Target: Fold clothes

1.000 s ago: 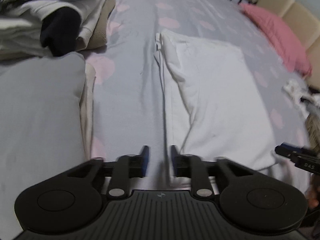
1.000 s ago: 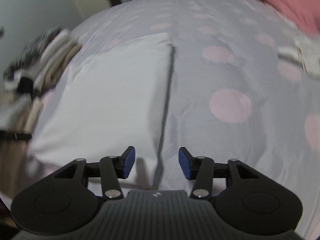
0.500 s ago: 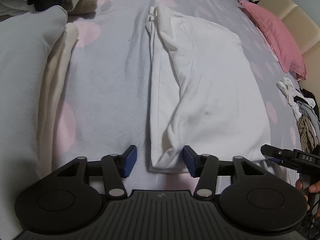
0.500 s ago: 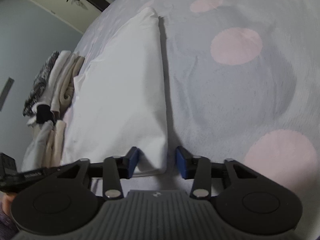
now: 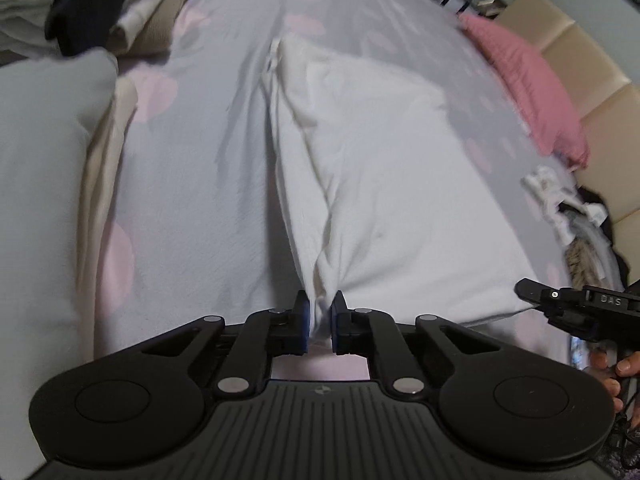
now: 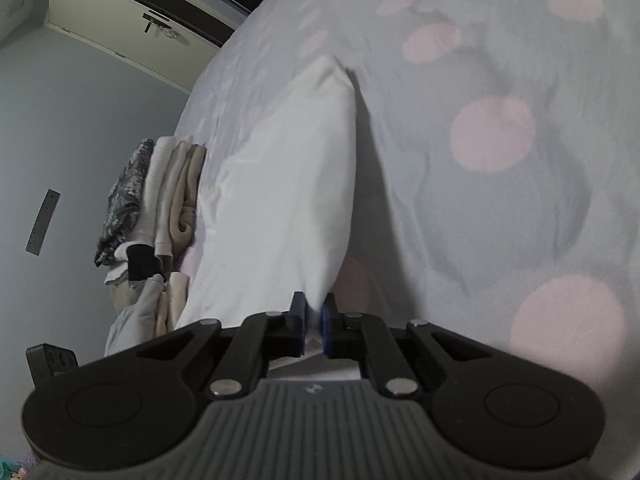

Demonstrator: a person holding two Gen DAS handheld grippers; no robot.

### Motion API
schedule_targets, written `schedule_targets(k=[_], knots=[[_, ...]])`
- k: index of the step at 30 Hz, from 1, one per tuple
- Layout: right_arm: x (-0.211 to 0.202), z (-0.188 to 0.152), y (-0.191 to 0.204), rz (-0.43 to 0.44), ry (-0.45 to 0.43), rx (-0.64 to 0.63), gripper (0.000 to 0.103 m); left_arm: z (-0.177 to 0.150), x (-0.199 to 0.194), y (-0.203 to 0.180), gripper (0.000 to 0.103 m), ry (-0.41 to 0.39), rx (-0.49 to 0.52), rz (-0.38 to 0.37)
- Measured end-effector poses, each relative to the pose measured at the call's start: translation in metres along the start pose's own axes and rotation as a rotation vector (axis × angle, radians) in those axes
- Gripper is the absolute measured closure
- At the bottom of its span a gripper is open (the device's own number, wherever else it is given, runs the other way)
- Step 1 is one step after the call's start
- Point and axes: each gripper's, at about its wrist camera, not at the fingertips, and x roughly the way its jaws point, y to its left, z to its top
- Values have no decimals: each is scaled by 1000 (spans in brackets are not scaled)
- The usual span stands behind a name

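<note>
Both pairs of jaws have just been closing, and now each pinches a near corner of the white garment [image 5: 392, 184]. In the earlier frames the blue pads stood apart with the cloth's edge loose between them; now the left gripper [image 5: 320, 322] has a bunched tuft of white fabric squeezed between its pads, and creases fan out from that tuft across the cloth. The right gripper [image 6: 314, 326] likewise has a thin fold of the same garment [image 6: 280, 200] pressed between its pads, where half a second ago the corner only lay in the gap. The right view has also rolled, so the bed [image 6: 500, 200] and the room's walls now sit at a steeper slant than before.

Counted: one white garment, folded into a long flat rectangle, stretching straight ahead of both pairs of jaws on the bed [image 5: 208, 152]. Two grippers, each with two blue pads. From the left view the right gripper [image 5: 576, 308] shows far to the right of the jaws, with the fingers [image 5: 624, 364] of one hand on it. One pink pillow [image 5: 528, 88] lies ahead and far to the right of the left jaws. One stack of folded clothes [image 5: 132, 4] sits ahead and to their left, and one pale grey folded piece [image 5: 44, 184] lies close on their left. One loose heap of clothes [image 5: 572, 220] is off to the right.
</note>
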Motion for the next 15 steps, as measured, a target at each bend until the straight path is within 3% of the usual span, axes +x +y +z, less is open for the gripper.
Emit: schedule_targets(k=[4,15], knots=[[-31,-7,4,-37,2,-64,96,-11,-16,-17,96,21,15,-30],[-87,-63,-16,-137,80,-175,103,-61,-23,-49,97,164,80,26]])
